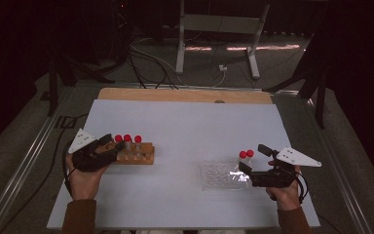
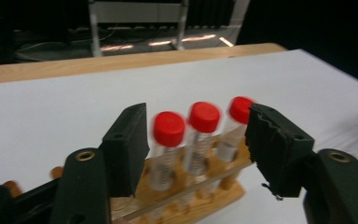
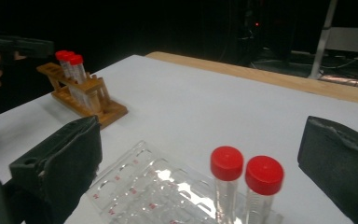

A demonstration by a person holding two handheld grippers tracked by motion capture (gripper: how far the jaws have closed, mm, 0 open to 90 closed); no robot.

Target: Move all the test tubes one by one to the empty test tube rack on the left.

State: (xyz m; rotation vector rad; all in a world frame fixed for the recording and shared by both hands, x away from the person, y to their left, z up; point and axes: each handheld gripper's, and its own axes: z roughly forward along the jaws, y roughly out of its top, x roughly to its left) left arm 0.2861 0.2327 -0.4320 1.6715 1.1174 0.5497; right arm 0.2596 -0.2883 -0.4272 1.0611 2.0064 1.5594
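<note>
A wooden rack (image 1: 137, 157) stands at the table's left and holds three clear tubes with red caps (image 1: 127, 138). My left gripper (image 1: 111, 144) is open at the rack's left end. In the left gripper view its jaws stand wide on either side of the three red-capped tubes (image 2: 204, 117) in the wooden rack (image 2: 214, 193). At the right, two more red-capped tubes (image 1: 246, 154) stand upright on a clear plastic tray (image 1: 219, 176). My right gripper (image 1: 253, 157) is open, and the two tubes (image 3: 244, 171) stand between its jaws above the tray (image 3: 144, 186).
The white table top (image 1: 185, 126) has a wooden strip (image 1: 185, 95) along its far edge. Beyond it are a metal stand (image 1: 219, 34) and cables on the floor. The right gripper view shows the rack (image 3: 81, 93) and a person's hand far off at left.
</note>
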